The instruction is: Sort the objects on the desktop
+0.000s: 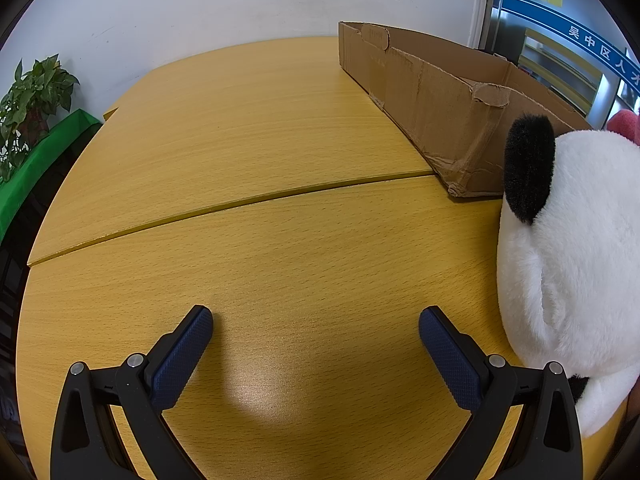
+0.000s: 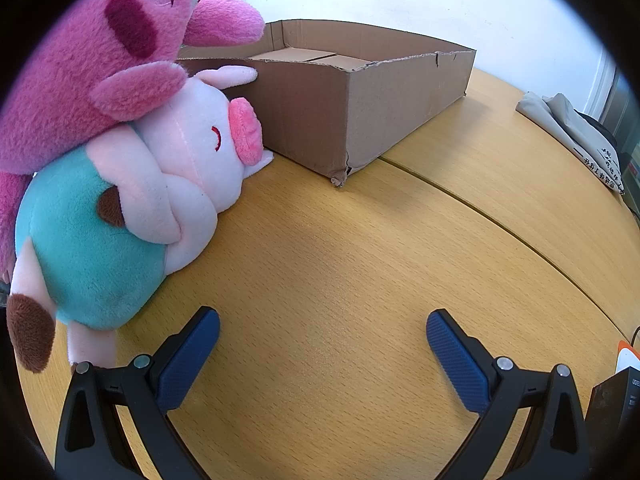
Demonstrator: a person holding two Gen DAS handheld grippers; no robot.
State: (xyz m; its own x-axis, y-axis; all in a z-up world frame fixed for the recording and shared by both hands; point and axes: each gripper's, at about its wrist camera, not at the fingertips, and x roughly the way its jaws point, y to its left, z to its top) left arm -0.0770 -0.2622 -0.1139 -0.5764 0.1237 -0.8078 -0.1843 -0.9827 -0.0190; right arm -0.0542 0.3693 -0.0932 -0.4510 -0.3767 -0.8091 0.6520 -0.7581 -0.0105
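In the left wrist view a white plush panda (image 1: 576, 264) with a black ear lies on the wooden table at the right, just beyond my left gripper (image 1: 316, 320), which is open and empty. Behind the panda stands an open cardboard box (image 1: 436, 104). In the right wrist view a pink pig plush in a teal outfit (image 2: 132, 204) lies at the left, with a magenta plush bear (image 2: 100, 52) leaning on top of it. Both toys touch the cardboard box (image 2: 352, 100). My right gripper (image 2: 322, 322) is open over bare table, to the right of the pig.
A potted plant (image 1: 32, 96) and a green-covered ledge (image 1: 36, 168) sit beyond the table's left edge. A folded grey bag (image 2: 572, 136) lies at the far right of the table. A dark box (image 2: 616, 400) and an orange-white item (image 2: 626, 354) stand near the right edge.
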